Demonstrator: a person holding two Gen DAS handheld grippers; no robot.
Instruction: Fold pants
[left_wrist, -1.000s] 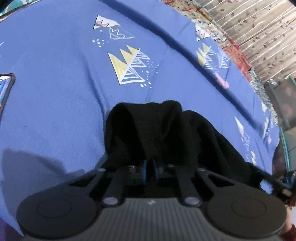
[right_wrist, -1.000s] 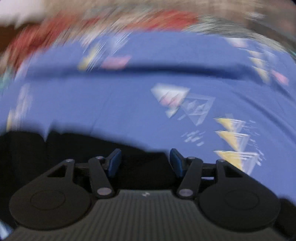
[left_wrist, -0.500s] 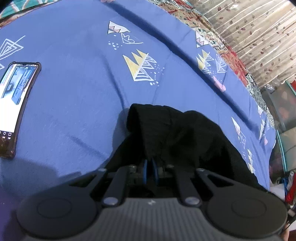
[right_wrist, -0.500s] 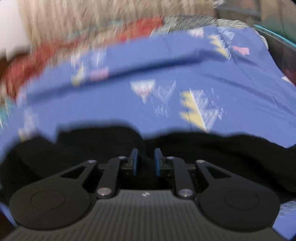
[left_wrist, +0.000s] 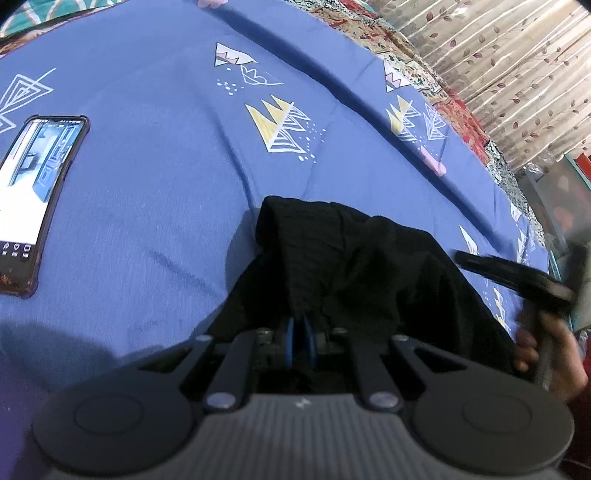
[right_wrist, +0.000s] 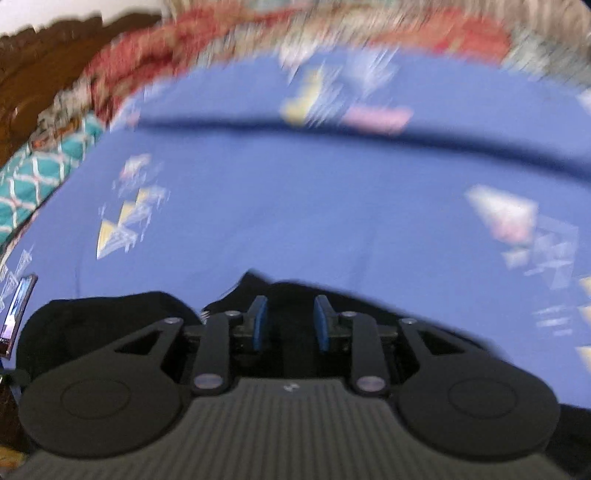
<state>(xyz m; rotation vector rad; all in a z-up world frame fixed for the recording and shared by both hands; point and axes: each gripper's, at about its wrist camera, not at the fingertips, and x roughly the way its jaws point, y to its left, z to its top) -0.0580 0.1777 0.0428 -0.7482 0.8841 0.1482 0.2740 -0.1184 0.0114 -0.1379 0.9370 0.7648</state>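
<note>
The black pants (left_wrist: 351, 258) lie bunched on the blue patterned bedspread (left_wrist: 166, 166). My left gripper (left_wrist: 300, 332) is shut on a fold of them at their near edge, its blue pads almost touching. In the blurred right wrist view, the right gripper (right_wrist: 290, 321) hovers over the pants (right_wrist: 110, 314). Its jaws are opening, with a clear gap between the pads; dark cloth lies under them and I see no pinch. In the left wrist view the right gripper (left_wrist: 517, 277) shows as a blur at the right edge, held by a hand (left_wrist: 546, 350).
A lit phone (left_wrist: 33, 192) in a dark case lies on the bedspread to the left, and it also shows as the phone (right_wrist: 16, 310) at the left edge of the right wrist view. A leaf-patterned curtain (left_wrist: 498, 55) hangs behind the bed. A teal quilt (right_wrist: 37, 173) borders the far left.
The left gripper drew the pants along the bedspread and the phone came into view. The right gripper's jaws narrowed, then widened, its view swung, and it now shows in the left view.
</note>
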